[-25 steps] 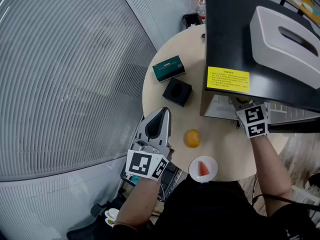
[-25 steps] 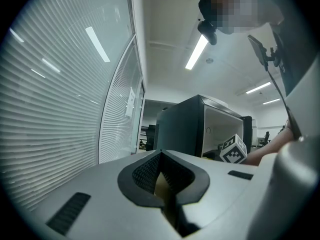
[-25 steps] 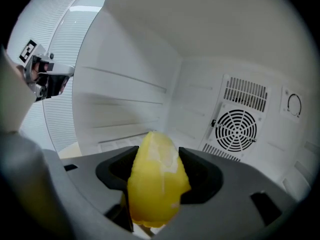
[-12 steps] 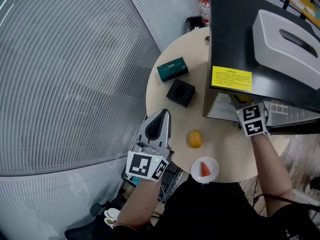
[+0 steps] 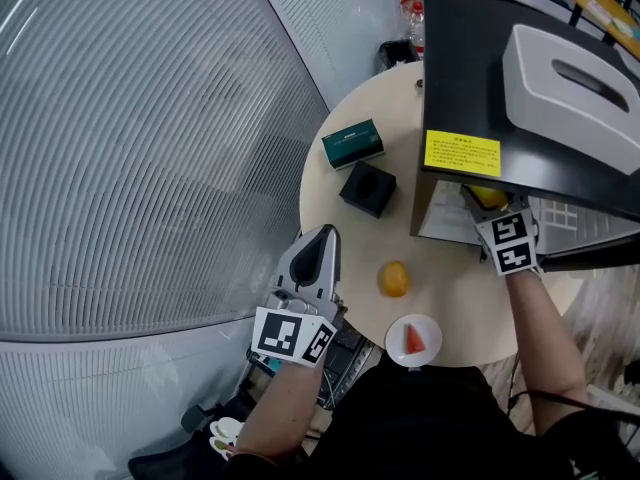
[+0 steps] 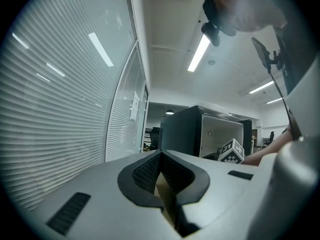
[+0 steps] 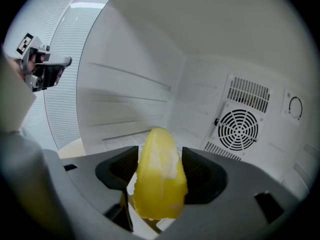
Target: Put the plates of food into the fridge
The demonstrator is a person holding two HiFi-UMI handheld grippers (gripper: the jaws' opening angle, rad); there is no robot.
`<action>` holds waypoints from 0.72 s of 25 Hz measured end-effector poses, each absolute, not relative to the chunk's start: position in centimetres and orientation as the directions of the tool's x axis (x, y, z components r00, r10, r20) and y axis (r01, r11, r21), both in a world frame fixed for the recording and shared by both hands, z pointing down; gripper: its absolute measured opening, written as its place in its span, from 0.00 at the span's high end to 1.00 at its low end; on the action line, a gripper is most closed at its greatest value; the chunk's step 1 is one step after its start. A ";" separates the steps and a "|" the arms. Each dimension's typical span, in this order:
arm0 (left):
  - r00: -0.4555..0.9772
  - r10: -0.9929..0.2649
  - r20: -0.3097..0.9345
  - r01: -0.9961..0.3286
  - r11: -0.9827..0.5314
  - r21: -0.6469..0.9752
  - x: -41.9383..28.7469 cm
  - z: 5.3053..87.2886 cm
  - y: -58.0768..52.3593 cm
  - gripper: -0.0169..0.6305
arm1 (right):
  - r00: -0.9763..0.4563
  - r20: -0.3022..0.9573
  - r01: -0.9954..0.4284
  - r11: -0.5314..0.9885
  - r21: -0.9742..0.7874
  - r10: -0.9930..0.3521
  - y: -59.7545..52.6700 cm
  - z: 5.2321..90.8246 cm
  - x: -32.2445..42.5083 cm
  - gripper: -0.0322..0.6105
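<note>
Between right gripper's (image 7: 158, 176) jaws, yellow food (image 7: 159, 164) sits clamped.

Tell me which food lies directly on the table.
The round orange fruit. The red slice lies on a white plate; the yellow piece is between the jaws of the right gripper.

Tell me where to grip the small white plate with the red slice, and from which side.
Pinch the plate by its bare left rim, coming in low from the left. The red slice fills the middle and the plate lies flat at the table's near edge, so probably only the thin rim offers a hold.
</note>
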State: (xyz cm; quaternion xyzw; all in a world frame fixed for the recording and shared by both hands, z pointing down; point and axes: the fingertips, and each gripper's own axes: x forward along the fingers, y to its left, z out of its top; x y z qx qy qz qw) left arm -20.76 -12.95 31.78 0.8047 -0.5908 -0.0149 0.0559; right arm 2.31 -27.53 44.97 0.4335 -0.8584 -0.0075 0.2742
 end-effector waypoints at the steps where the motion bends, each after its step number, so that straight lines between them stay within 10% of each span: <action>1: 0.300 -0.953 0.040 -0.949 -0.295 0.108 -20.8 31.6 -12.8 0.97 | -0.473 0.464 -0.741 0.623 0.251 -0.749 -27.4 44.9 2.4 0.54; 18: 0.277 -0.961 -0.020 -0.961 -0.277 0.005 -19.7 28.8 -9.3 0.97 | -0.488 0.351 -0.775 0.582 0.248 -0.799 -23.6 40.6 3.7 0.54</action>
